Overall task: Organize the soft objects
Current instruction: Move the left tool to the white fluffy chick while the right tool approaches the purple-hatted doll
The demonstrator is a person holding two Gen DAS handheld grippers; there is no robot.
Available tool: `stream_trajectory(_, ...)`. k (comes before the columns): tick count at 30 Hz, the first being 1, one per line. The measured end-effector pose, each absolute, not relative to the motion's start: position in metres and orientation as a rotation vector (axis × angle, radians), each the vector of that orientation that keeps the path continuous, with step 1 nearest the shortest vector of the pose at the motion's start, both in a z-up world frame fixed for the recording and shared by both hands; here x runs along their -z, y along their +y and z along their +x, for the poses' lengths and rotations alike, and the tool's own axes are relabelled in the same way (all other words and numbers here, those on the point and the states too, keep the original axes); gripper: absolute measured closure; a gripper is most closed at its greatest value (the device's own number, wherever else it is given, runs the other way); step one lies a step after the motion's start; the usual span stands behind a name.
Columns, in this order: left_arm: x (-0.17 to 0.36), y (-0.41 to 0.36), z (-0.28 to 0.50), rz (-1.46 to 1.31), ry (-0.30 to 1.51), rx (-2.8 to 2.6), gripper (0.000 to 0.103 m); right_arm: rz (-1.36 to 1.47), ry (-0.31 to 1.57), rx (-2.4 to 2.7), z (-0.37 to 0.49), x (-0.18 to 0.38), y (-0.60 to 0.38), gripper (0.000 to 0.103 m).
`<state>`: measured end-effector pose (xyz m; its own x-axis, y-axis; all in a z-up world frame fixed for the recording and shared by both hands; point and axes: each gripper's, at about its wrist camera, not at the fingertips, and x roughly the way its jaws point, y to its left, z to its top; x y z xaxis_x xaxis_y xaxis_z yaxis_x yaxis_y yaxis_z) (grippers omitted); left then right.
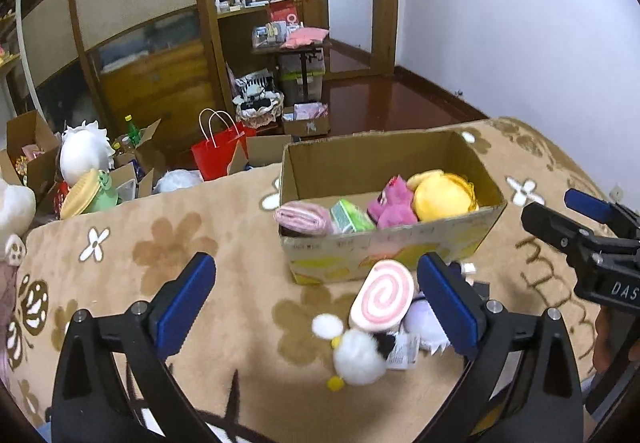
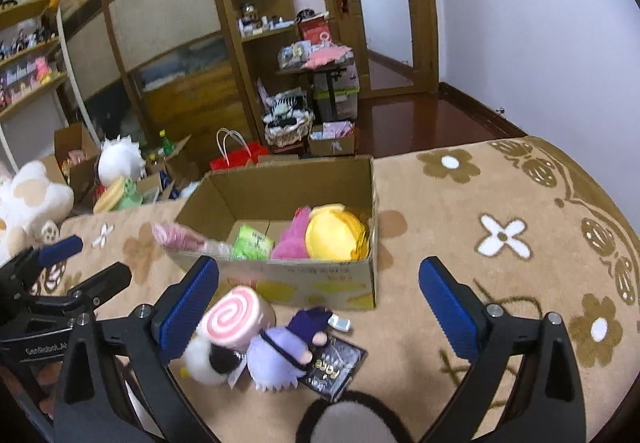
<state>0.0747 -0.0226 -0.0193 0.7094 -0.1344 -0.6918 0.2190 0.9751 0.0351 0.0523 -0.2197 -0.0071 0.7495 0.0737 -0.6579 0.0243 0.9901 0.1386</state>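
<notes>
1. My left gripper (image 1: 316, 307) has its fingers spread wide, grasping nothing, above the tan flowered blanket (image 1: 224, 227).
2. My right gripper (image 2: 319, 307) is released too, fingers wide, nothing between the pads.
3. The cardboard box (image 1: 394, 243) holds a pink rolled cloth (image 1: 302, 218), a green pack (image 1: 352, 218), a pink plush (image 1: 390, 203) and a yellow plush (image 1: 442, 197).
4. Just in front of the box lie a pink swirl roll (image 1: 382, 297), a white plush (image 1: 358, 361) and a purple doll (image 2: 280, 355).

Even indoor light, fisheye warp w/ dark corners.
</notes>
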Motion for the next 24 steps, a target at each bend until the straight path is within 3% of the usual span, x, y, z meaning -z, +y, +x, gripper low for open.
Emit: stream_trajectory(24, 0.090, -0.038, 0.097, 0.241, 1.047, 0.189, 0.003, 0.198, 0.936, -0.047, 0.071, 0.075, -0.209, 0.000)
